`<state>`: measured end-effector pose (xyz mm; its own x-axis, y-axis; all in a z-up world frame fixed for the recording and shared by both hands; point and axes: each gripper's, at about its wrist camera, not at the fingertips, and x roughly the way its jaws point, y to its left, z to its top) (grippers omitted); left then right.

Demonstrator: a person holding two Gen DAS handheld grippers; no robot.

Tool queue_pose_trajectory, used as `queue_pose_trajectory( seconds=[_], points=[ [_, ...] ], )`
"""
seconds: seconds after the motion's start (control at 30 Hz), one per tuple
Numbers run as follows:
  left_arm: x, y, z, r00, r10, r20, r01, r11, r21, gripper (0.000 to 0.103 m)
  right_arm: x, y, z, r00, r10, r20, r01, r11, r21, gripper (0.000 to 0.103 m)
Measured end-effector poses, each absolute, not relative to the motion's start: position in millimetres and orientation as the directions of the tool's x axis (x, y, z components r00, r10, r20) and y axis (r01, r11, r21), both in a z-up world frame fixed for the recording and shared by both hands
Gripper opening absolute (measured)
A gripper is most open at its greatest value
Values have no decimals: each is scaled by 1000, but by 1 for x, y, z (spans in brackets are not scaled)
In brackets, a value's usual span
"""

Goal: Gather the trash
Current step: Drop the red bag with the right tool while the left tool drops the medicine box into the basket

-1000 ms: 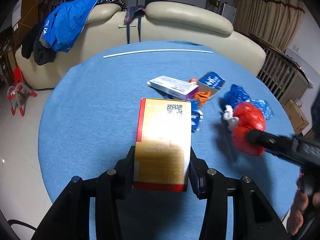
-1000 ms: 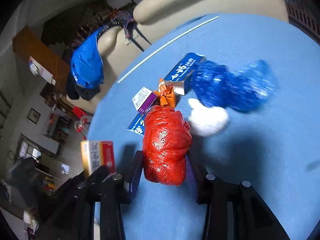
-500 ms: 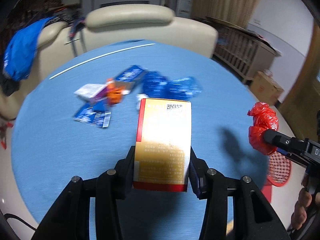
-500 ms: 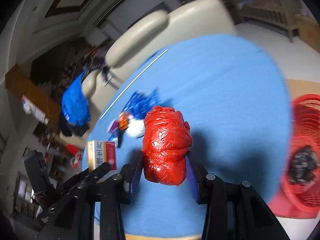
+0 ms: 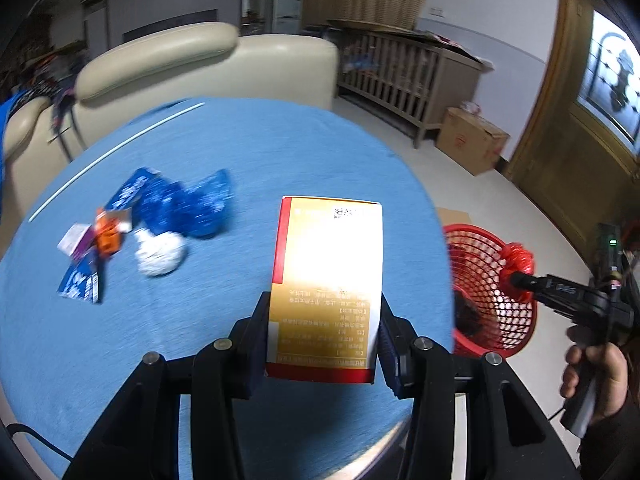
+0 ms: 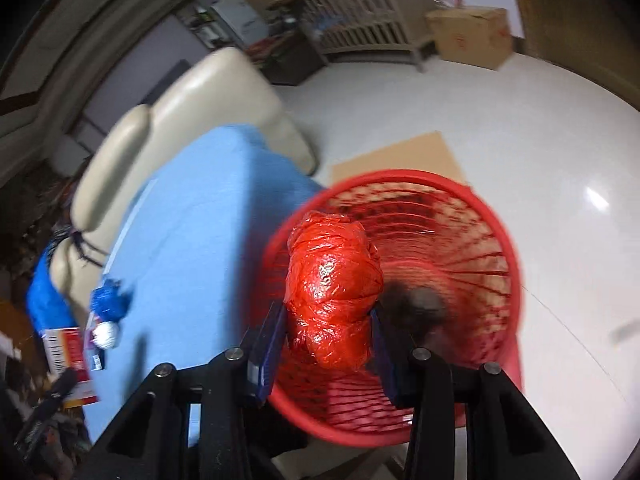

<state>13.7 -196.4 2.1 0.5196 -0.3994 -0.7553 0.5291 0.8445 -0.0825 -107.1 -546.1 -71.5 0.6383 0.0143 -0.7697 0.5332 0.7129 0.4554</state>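
Red bag [image 6: 332, 292]: soft, light, crinkly film; I judge it best pinched mid-bundle. My right claw [image 6: 330, 334] is clenched on it, over the red basket [image 6: 500, 240]. Left claw [image 5: 324, 344] grips the stiff, light box [image 5: 326, 280] low on its sides, above the bench [image 5: 260, 152].

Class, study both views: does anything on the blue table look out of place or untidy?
Yes. Litter lies scattered at the blue table's left side: crumpled blue plastic, a white paper wad, small torn packets. A thin white rod lies behind them.
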Motion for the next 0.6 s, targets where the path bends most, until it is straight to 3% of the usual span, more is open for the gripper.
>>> queue_pose_trajectory(
  seconds=[0.27, 0.4, 0.6],
  points=[
    [11, -255, 1, 474, -434, -766, 610, 789, -70, 49, -102, -565, -93, 555, -29, -832, 590, 718, 368, 48],
    [7, -288, -3, 439, -450, -778, 654, 754, -67, 49, -99, -562, -96, 532, -52, -845, 598, 729, 332, 72],
    [-2, -349, -13, 371, -476, -797, 736, 675, -61, 49, -136, -582, -59, 618, -145, -773, 633, 674, 380, 72]
  ],
)
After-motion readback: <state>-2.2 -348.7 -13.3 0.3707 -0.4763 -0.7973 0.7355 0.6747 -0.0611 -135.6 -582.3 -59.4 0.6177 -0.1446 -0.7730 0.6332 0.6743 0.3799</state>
